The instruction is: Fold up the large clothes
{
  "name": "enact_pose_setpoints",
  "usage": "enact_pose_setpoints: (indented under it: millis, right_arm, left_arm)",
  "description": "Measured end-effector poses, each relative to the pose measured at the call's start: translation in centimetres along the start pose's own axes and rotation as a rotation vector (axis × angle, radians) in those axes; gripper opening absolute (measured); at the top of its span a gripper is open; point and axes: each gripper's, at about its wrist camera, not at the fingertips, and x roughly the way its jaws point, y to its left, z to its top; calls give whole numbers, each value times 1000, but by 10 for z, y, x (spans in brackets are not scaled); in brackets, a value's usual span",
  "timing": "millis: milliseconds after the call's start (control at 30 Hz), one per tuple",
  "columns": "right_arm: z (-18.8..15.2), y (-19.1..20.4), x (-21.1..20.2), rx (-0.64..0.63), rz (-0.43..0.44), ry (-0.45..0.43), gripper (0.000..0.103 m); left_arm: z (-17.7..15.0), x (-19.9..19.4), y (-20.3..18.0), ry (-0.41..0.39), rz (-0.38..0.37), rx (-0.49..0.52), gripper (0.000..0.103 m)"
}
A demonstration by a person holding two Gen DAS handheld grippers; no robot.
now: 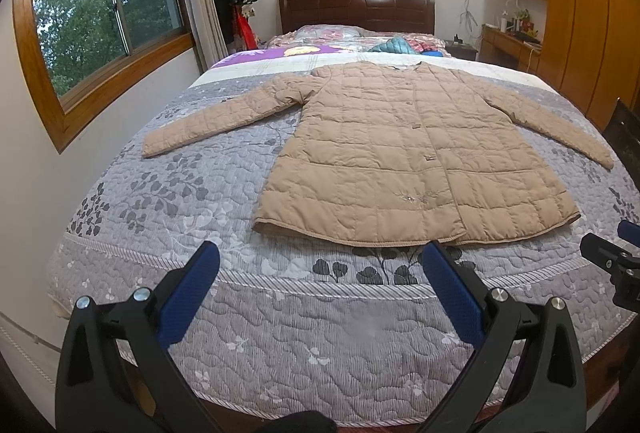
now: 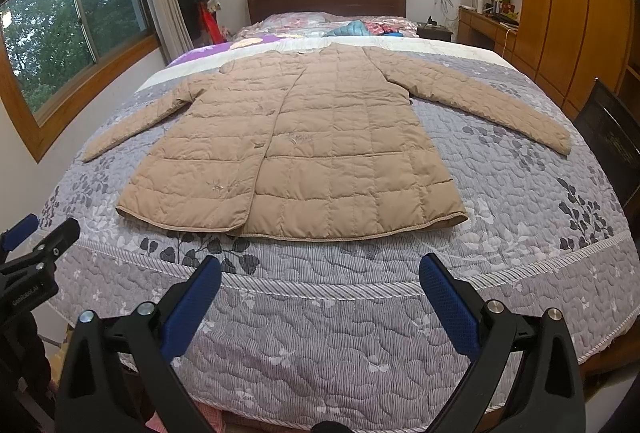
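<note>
Nearest the lenses: both claws, gaping wide, nothing held. Left claw (image 1: 320, 261) and right claw (image 2: 320, 269) hang over the foot of the bed (image 1: 280, 333), short of the garment, touching neither it nor the quilt as far as I can see.

Task item: tan quilted coat (image 1: 400, 153), spread flat, front up and buttoned. It lies straight ahead of both claws, further up the bed. Long axis runs away from me, hem (image 1: 360, 239) closest, collar toward the headboard (image 1: 356, 9). Both sleeves are splayed outward and slightly toward me. Left sleeve (image 1: 224, 117) angles toward the window side; right sleeve (image 2: 492, 101) toward the wardrobe side.

Judgement: each claw is nearer its own half of the hem and its own sleeve, so I would work the sides symmetrically. Neither can reach a cuff without travelling forward and outward.

Surroundings: grey leaf-print quilt (image 2: 540, 193) under the coat, clear between claws and hem. A teal garment (image 1: 394, 45) and other bedding sit near the pillows, well apart from the collar. A dark chair (image 2: 612, 137) stands off the right bed edge, just beyond the right cuff; I would mind it when swinging outward. Coat rack (image 1: 234, 1) by the wall, out of the way.
</note>
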Motion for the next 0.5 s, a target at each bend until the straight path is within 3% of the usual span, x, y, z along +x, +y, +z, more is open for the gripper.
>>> enact_pose_setpoints:
  millis: [100, 267, 500]
  right_arm:
    - [2, -1, 3, -4, -1, -3, 99]
    - [12, -6, 12, -8, -10, -10, 99]
    - [33, -22, 26, -4, -4, -25, 99]
  left_arm:
    - [1, 2, -4, 2, -5, 8, 101]
    - [5, 14, -5, 22, -98, -1, 100]
    - [22, 39, -16, 52, -95, 12, 100]
